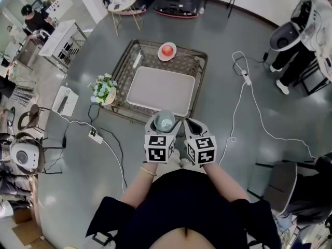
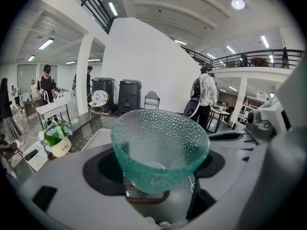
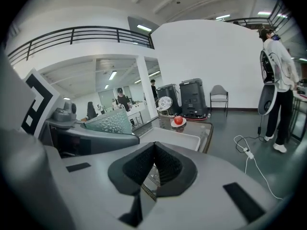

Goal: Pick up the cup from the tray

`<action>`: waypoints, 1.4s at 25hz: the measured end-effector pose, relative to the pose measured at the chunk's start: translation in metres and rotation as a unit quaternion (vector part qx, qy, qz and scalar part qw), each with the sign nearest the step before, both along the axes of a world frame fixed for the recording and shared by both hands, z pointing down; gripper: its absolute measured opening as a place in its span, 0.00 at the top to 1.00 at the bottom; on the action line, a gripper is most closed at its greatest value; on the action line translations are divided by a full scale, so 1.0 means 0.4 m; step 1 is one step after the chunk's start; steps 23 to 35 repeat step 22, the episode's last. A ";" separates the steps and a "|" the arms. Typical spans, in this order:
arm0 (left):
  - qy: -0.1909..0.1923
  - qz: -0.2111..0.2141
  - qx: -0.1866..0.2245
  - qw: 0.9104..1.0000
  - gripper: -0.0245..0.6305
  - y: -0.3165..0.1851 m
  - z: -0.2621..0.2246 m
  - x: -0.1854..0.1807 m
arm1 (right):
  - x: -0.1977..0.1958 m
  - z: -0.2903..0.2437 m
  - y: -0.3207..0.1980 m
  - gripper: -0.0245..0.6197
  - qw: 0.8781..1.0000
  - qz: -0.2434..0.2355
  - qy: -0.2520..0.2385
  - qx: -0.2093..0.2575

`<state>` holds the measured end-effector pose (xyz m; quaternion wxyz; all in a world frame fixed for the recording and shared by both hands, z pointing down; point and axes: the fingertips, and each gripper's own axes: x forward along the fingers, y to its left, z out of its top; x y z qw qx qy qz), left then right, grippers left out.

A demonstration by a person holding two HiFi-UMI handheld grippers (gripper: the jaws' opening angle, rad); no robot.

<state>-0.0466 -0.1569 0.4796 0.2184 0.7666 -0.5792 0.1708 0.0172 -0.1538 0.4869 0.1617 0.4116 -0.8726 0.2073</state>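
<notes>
A teal dimpled glass cup (image 2: 159,150) sits upright between the jaws of my left gripper (image 2: 160,169), which is shut on it. In the head view the cup (image 1: 165,121) is held above the table's near edge, just in front of the empty white tray (image 1: 161,91). From the right gripper view the cup (image 3: 111,121) shows at the left above the left gripper's body. My right gripper (image 3: 154,164) is shut with its pads touching and nothing between them. It hangs beside the left gripper (image 1: 162,124), to its right (image 1: 191,126).
A wicker-edged glass table (image 1: 129,53) carries the tray, a small plate with a red fruit (image 1: 167,50) at its far side and a white object (image 1: 137,61). A flower pot (image 1: 104,91) stands at the table's left. Cables (image 1: 244,102) and a power strip (image 1: 95,136) lie on the floor. People stand around.
</notes>
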 end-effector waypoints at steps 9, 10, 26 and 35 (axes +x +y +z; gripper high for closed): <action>-0.002 0.005 0.002 1.000 0.37 0.002 -0.003 0.010 | 0.003 -0.005 0.007 0.95 1.000 0.003 0.007 0.001; -0.001 0.004 0.002 1.000 0.36 0.002 -0.003 0.009 | 0.003 -0.006 0.008 0.95 1.000 0.003 0.007 0.001; -0.002 0.005 0.003 1.000 0.36 0.001 -0.010 0.005 | -0.001 -0.007 0.007 0.95 1.000 0.005 0.007 -0.002; -0.002 0.005 0.003 1.000 0.36 0.001 -0.010 0.005 | -0.001 -0.007 0.007 0.95 1.000 0.005 0.007 -0.002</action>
